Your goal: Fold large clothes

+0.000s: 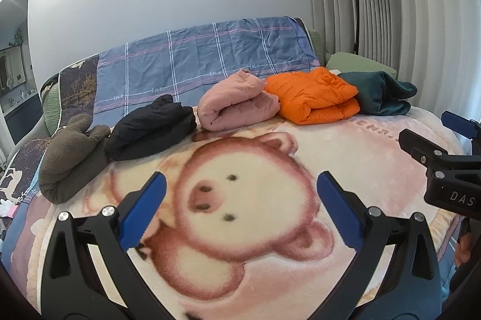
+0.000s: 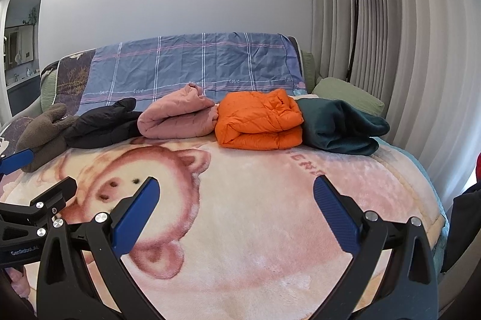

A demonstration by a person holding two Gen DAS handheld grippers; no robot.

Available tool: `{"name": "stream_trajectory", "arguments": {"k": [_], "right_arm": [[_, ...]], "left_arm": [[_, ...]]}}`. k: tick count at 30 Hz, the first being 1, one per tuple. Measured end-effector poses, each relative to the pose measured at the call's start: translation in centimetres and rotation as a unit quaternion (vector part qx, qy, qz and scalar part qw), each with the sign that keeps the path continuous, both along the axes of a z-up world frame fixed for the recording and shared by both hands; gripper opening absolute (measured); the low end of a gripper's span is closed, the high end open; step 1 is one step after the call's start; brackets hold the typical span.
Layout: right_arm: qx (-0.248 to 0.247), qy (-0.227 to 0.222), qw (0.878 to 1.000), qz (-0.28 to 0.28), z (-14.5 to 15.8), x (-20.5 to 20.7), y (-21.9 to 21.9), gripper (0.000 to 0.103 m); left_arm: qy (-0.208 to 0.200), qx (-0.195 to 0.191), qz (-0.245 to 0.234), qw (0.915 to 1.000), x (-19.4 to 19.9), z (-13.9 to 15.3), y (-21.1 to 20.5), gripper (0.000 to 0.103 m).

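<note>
Bear blanket (image 1: 345, 145): pink plush, printed with a bear face; covers the bed and lies under both grippers and all the folded clothes.
Plaid sheet (image 1: 210, 55): blue-grey with white and pink lines; draped over the headboard behind the clothes.
Curtain (image 2: 405, 34): grey, pleated; hangs to the right of the bed.
Floor lamp (image 2: 353, 19): black; stands in front of the curtain, at the bed's far right corner.
Folded clothes: five bundles in one row across the far half of the blanket, well apart from both grippers.
Teal fleece (image 2: 339, 127): right end of the row, touching the orange jacket.
Orange puffer jacket (image 2: 258, 118): folded, second from the right.
Pink quilted garment (image 2: 177, 115): rolled, centre of the row.
Black jacket (image 1: 150, 130): folded, second from the left.
Olive fleece (image 1: 72, 157): left end, nearest the left gripper.
Green pillow (image 2: 345, 94): behind the teal fleece.
Left gripper (image 1: 240, 211): jaws spread wide, holding nothing; over the bear face.
Right gripper (image 2: 236, 217): jaws spread wide, holding nothing; over bare blanket, beside the left gripper.
</note>
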State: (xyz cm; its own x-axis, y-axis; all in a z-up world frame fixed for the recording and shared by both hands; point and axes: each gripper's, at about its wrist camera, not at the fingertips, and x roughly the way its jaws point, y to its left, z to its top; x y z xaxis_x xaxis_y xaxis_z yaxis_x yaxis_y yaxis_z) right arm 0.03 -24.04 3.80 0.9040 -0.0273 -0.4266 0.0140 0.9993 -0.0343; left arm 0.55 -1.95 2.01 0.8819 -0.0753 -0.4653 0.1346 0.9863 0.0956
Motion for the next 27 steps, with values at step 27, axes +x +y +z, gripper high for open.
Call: {"name": "stream_trajectory", "arguments": {"k": [27], "right_arm": [[-0.011,0.016,1.0,-0.003,-0.64,0.55,0.42,0.102]], "left_arm": [[0.02,0.0,-0.006,0.9998,0.8,-0.86,0.46,0.101]]}}
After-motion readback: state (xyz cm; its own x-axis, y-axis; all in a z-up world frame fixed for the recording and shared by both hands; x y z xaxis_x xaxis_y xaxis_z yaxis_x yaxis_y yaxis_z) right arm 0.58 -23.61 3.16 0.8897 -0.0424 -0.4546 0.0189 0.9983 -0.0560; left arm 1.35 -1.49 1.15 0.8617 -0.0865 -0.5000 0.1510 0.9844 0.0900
